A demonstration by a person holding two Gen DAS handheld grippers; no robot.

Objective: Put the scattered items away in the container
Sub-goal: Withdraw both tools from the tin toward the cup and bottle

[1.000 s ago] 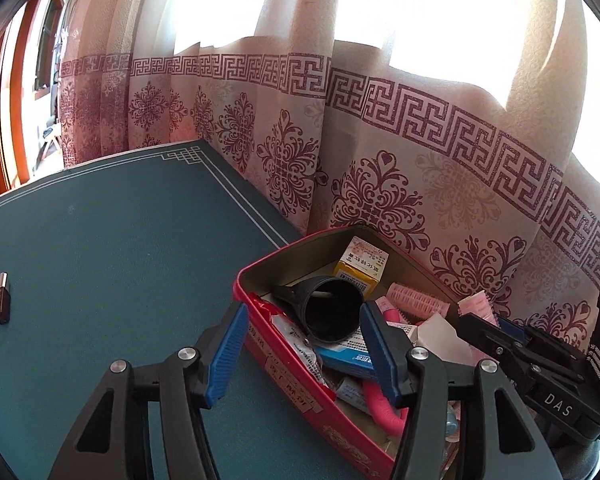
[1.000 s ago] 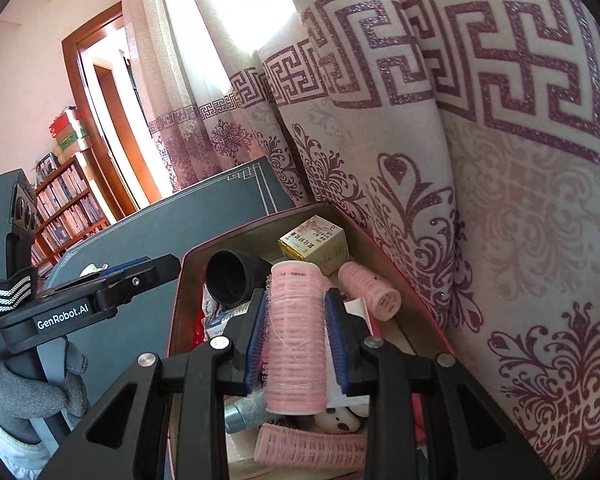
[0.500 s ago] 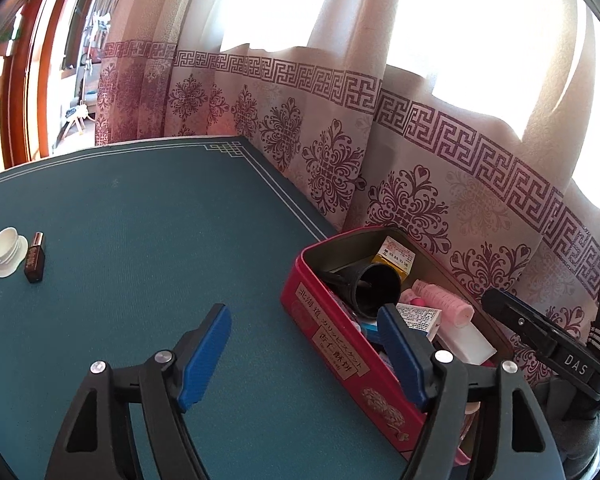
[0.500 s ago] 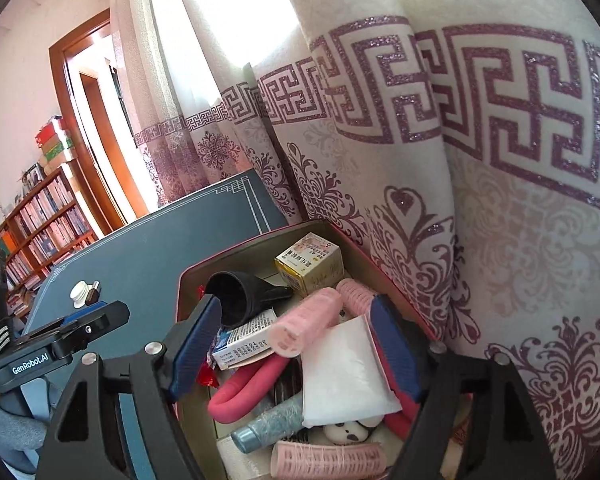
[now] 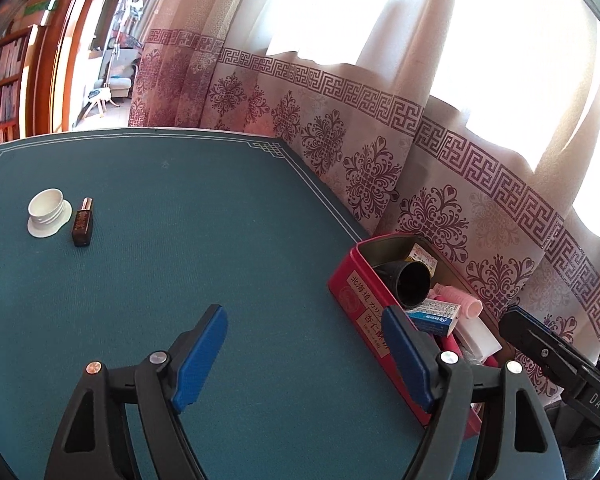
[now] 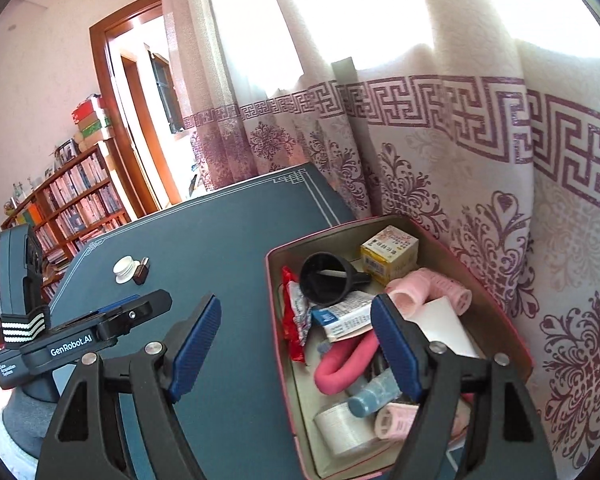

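A red tin box stands at the table's edge by the curtain, filled with a black funnel, a yellow carton, pink rollers and other small items. A white cap and a small brown bottle lie side by side far off on the green tabletop. My left gripper hangs open over the table just left of the box, nothing between its blue pads. My right gripper is open above the box's left wall, holding nothing.
A patterned curtain hangs right behind the box and along the table's far edge. A bookshelf and a doorway lie beyond the table. The other handheld gripper's body sits low at the left of the right wrist view.
The right gripper let go of a pink roller into the box, opened wide and drew back. The left gripper opened wider and swung left off the box, bringing cap and bottle into fuller view.
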